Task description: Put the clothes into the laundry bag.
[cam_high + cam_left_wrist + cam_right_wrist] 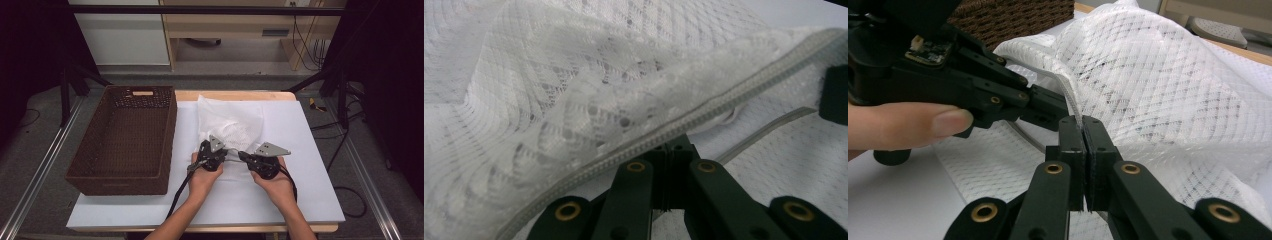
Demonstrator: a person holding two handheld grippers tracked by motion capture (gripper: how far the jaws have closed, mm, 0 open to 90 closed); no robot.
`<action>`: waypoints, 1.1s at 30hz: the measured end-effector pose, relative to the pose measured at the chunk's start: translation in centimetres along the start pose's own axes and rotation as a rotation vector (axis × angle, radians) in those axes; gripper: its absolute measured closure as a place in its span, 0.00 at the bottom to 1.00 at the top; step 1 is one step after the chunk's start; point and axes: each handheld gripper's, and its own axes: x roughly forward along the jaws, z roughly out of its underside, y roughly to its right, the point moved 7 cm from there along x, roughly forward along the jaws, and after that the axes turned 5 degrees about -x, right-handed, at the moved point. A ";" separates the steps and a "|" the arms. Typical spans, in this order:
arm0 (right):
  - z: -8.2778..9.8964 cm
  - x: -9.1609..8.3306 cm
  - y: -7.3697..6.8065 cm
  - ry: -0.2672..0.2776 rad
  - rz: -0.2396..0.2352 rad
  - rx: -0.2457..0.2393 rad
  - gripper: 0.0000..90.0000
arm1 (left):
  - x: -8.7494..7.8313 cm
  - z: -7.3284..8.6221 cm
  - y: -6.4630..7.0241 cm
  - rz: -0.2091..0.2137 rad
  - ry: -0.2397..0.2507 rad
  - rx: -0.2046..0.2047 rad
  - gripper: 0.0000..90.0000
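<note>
Claws [235, 155] pinch mesh bag [231, 125] edge (wicker basket [125, 140] just left).

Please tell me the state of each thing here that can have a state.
Left gripper: shut on the mesh bag's zipper edge.
Right gripper: shut on the same edge.
Mesh bag: lying crumpled on the table, something lacy inside.
Wicker basket: upright, empty.
</note>
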 end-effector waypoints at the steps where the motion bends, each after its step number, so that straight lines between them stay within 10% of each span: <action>1: 0.0 0.0 0.0 0.002 0.001 0.001 0.99 | -0.1 0.1 0.0 0.001 -0.002 0.006 1.00; 20: -0.3 -0.3 0.3 0.025 0.012 0.002 0.99 | -6.2 0.5 1.6 0.039 0.075 0.054 0.95; 25: -0.7 -0.6 0.3 0.041 0.006 0.009 0.99 | -8.2 0.0 -0.1 -0.061 0.132 0.103 0.73; 33: -1.0 -1.0 0.4 0.059 0.005 0.023 0.99 | -6.3 0.2 -1.7 -0.146 0.115 0.178 0.51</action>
